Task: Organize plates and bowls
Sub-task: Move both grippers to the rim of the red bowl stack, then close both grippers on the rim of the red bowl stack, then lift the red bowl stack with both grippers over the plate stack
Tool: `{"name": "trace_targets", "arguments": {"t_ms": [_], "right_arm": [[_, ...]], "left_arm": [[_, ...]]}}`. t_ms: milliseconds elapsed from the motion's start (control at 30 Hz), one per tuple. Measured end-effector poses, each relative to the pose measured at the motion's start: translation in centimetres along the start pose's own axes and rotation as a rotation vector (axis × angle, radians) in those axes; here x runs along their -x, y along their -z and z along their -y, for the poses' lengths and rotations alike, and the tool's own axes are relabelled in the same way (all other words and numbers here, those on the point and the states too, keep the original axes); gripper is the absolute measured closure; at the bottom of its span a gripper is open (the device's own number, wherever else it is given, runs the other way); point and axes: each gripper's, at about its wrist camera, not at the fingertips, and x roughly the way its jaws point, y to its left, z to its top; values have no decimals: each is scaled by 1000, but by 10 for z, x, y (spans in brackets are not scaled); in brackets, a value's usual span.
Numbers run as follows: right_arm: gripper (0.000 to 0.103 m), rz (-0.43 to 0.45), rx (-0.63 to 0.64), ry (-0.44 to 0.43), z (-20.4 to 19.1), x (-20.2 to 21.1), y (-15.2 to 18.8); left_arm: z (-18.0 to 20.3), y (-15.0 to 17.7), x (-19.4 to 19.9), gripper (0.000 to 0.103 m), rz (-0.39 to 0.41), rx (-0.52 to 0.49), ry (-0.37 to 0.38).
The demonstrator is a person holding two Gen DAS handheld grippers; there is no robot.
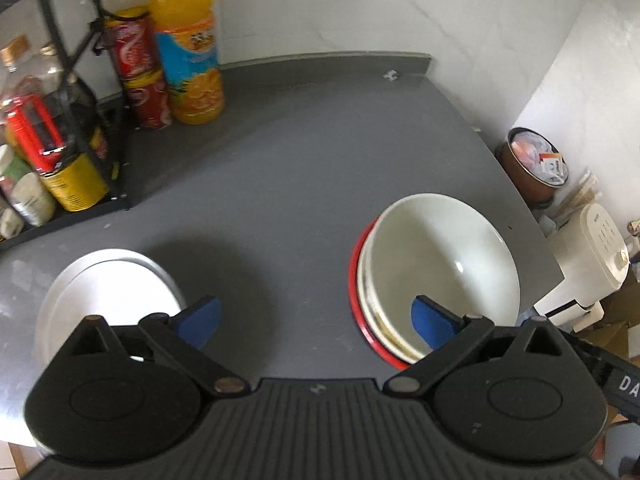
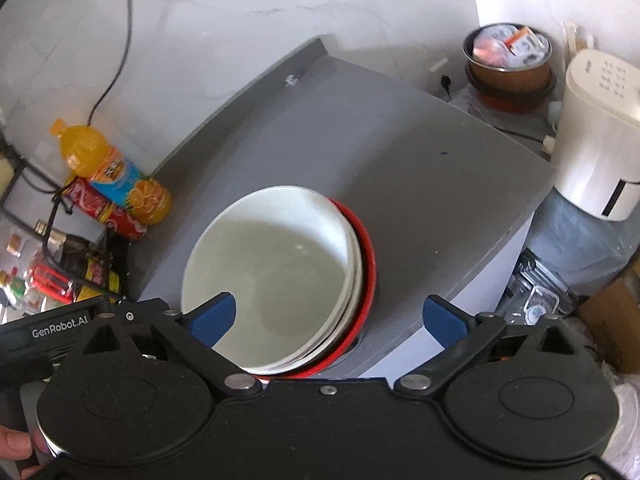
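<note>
Both the left tongs (image 1: 316,320) and right tongs (image 2: 330,316) hang spread and empty. White ceramic bowls (image 2: 268,264) sit nested on a red-rimmed plate (image 2: 370,264) near the grey counter (image 1: 300,168) right edge; a white round plate (image 1: 108,292) lies at the front-left. Seemingly mid-sorting; next calls for gripping a rim.

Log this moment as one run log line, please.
left gripper: open, empty | right gripper: open, empty | white bowls: stacked on red plate | white plates: stacked on grey counter
</note>
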Motion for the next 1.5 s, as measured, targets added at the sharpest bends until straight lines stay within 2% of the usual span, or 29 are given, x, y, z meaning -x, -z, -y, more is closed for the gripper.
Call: {"name": "trace_targets", "arguments": {"t_ms": [233, 400, 500, 567, 633, 767, 800, 867, 933, 1067, 1300, 1500], "right_arm": [[13, -53, -21, 35, 7, -27, -4], [22, -87, -55, 47, 14, -43, -4], [26, -100, -73, 45, 18, -49, -4], [29, -108, -85, 46, 21, -53, -4], [32, -117, -97, 45, 25, -57, -4], [43, -136, -119, 38, 27, -64, -3], [45, -141, -125, 35, 28, -67, -4], [47, -150, -130, 34, 28, -70, -4], [51, -160, -130, 34, 27, -73, -4], [65, -185, -141, -6, 26, -80, -3], [69, -181, -88, 26, 18, -80, -2], [69, -170, -54, 18, 11, -76, 4]], "left_arm": [[8, -14, -34, 4, -49, 10, 55], [11, -18, -60, 14, -107, 20, 76], [13, -19, -72, 24, -139, 12, 78], [15, -19, -80, 37, -162, 7, 84], [17, -19, -87, 46, -180, 6, 88], [19, -19, -97, 61, -223, 20, 112], [19, -20, -98, 64, -229, 20, 114], [19, -20, -101, 76, -233, 17, 114], [17, -20, -103, 81, -236, 18, 114], [16, -20, -109, 84, -251, 32, 126], [10, -20, -110, 85, -250, 73, 146], [1, -19, -106, 84, -241, 84, 162]]}}
